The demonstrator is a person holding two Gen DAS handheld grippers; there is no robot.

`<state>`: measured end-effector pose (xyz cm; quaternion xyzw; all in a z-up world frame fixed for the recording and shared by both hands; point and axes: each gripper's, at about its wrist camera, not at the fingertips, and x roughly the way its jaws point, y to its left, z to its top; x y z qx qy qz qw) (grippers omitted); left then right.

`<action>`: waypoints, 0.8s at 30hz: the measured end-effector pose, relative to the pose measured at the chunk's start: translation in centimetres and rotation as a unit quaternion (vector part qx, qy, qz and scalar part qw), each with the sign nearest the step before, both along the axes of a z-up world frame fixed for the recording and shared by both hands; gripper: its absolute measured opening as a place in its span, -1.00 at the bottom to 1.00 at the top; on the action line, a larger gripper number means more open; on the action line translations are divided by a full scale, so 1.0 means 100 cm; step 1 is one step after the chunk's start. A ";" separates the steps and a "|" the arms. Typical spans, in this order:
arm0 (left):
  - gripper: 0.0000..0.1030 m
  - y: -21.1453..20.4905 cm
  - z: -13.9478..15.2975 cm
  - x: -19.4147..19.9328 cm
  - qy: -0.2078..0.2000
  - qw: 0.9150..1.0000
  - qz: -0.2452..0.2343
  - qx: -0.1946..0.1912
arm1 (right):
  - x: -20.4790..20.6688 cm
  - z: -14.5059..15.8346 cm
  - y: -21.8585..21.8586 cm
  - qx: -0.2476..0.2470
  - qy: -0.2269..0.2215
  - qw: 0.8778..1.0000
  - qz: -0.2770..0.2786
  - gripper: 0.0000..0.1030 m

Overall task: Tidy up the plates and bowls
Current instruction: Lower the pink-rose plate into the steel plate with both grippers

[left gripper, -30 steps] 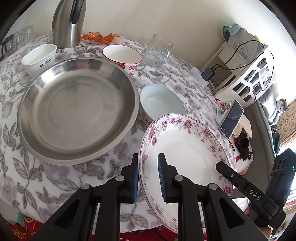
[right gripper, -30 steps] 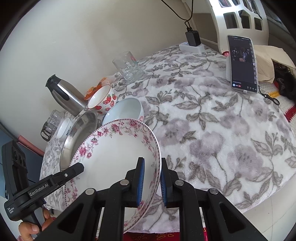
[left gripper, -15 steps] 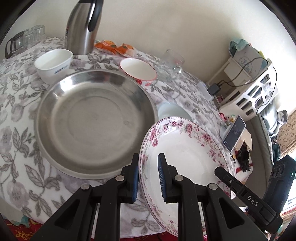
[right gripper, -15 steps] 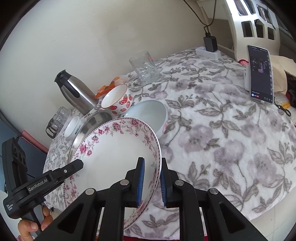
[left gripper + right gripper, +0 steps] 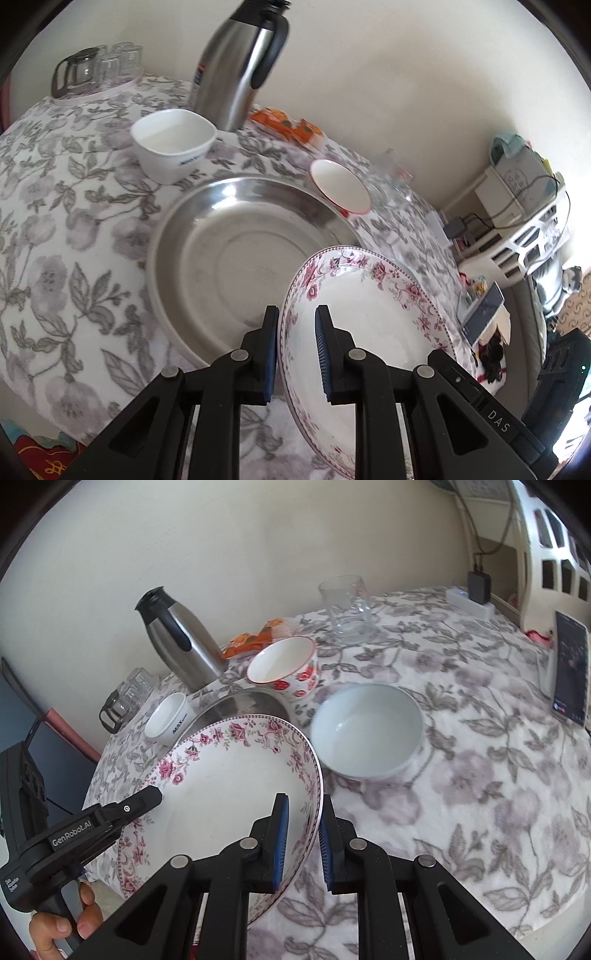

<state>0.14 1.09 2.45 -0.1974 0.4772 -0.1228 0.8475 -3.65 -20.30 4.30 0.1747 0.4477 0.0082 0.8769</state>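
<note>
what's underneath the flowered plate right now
The flowered plate, held up by both grippers, hangs over the near edge of the steel basin and the tablecloth. What lies directly beneath its middle is hidden.

Left gripper [image 5: 294, 350] and right gripper [image 5: 303, 843] (both angled downward), jaws nearly closed.

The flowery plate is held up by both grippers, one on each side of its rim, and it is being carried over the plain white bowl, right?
Not quite. Both the left gripper and the right gripper do pinch the flowery plate on opposite sides of its rim, but it hangs over the steel dish, not the plain white bowl. The right wrist view shows that bowl apart, beside the plate.
</note>
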 end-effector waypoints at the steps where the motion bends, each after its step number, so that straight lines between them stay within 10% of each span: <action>1: -0.61 0.007 -0.001 0.002 0.001 1.000 0.009 -0.001 | 0.004 0.000 0.005 0.000 -0.002 1.000 0.003 -0.67; 24: -0.61 0.041 -0.027 0.071 0.052 0.994 0.091 -0.008 | 0.087 -0.020 0.035 -0.029 0.026 0.999 0.030 -0.67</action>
